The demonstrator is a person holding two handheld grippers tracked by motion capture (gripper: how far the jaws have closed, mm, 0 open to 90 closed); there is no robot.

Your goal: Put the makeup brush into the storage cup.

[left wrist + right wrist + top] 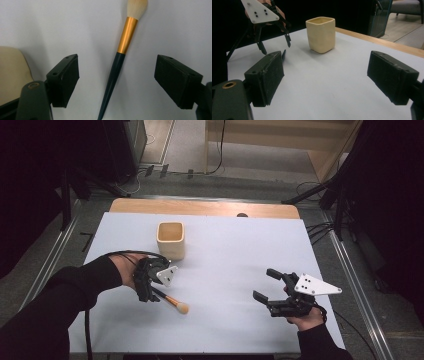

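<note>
A makeup brush [171, 301] with a dark handle, a gold ferrule and cream bristles lies flat on the white table sheet [235, 250]. My left gripper [149, 294] points down over its handle end. In the left gripper view the jaws of the left gripper [117, 60] stand wide apart on either side of the brush [127, 32], and the pads are clear of it. A cream square cup [171, 240] stands upright just beyond. My right gripper [263, 284] hovers open and empty at the right, facing the cup [321, 35] and the left gripper [275, 48].
A wooden table edge [200, 207] borders the far side of the sheet. Metal rails run along both sides of the table, with cables on the floor behind. In the left gripper view the cup [10, 72] sits close beside the left jaw.
</note>
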